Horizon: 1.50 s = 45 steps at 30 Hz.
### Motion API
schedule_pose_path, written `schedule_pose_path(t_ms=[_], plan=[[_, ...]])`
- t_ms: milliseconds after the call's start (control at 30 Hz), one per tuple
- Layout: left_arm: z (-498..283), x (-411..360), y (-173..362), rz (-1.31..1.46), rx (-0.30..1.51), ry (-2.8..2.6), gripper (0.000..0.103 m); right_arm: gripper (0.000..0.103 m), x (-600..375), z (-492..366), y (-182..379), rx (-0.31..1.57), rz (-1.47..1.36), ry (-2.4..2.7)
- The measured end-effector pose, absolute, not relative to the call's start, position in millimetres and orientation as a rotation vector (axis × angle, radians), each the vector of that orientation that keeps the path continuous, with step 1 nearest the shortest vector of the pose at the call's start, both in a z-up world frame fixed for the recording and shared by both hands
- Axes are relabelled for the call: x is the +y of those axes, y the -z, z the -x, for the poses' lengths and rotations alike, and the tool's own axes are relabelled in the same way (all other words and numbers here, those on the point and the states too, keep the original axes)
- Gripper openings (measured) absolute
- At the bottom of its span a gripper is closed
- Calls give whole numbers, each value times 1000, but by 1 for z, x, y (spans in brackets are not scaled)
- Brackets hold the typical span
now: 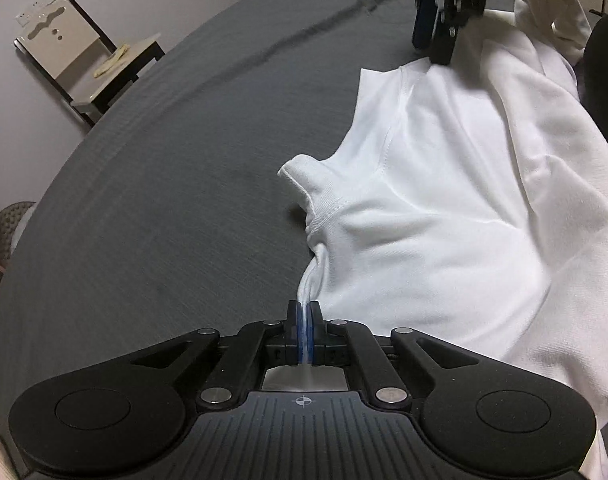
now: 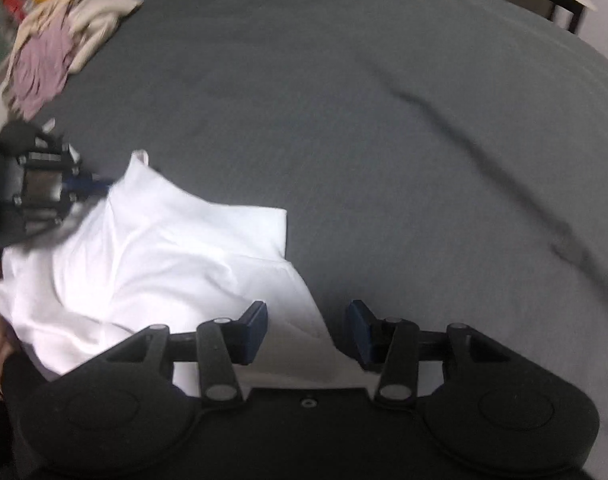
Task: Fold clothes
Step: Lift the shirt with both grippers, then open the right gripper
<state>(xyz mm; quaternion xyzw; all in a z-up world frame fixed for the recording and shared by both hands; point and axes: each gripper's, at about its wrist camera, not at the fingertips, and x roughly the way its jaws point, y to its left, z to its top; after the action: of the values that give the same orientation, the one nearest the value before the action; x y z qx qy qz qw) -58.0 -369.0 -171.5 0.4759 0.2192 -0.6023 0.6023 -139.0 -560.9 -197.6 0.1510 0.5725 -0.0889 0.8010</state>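
Observation:
A white T-shirt (image 1: 443, 208) lies partly spread on the grey cloth-covered table (image 1: 164, 200), its ribbed collar (image 1: 315, 200) facing left. My left gripper (image 1: 304, 312) is shut on a pinched shoulder edge of the shirt near the collar. In the right wrist view the same white T-shirt (image 2: 156, 256) lies at lower left, and my right gripper (image 2: 307, 320) is open, its blue pads on either side of a shirt corner without clamping it. The right gripper (image 1: 435, 46) also shows at the top of the left wrist view, over the shirt's far sleeve. The left gripper (image 2: 100, 186) appears at the left edge there.
A pile of other clothes (image 2: 60, 40) lies at the table's far left corner. A chair (image 1: 92, 60) stands beyond the table by the wall. A long crease (image 2: 483, 168) runs through the grey cloth. A woven basket (image 1: 8, 236) sits on the floor.

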Motion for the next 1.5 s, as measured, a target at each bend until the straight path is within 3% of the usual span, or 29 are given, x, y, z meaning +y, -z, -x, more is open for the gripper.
schedule_pose_path(t_ms=[133,267,333,433,767,1133,1333,1500], plan=[[64,-365,175,-1106,463,1342,1,42,-552,124,210,1277,-252,139],[78,-360,179,-1134,358,1240,1,8,-536,124,207,1246,-173,202],[84,-354,180,-1123,308,1173,1,4,-525,127,205,1223,-115,269],[89,-343,171,-1071,238,1073,1,3,-504,133,198,1157,4,390],[111,-311,82,-867,-174,746,1,3,-388,168,118,584,598,816],[112,-280,-27,-614,-542,421,1,3,-351,161,13,-15,720,1068],[77,-306,-29,-637,-542,374,1,3,-369,124,11,-72,781,1085],[88,-296,-81,-561,-658,292,1,3,-371,117,-12,-136,826,1114]])
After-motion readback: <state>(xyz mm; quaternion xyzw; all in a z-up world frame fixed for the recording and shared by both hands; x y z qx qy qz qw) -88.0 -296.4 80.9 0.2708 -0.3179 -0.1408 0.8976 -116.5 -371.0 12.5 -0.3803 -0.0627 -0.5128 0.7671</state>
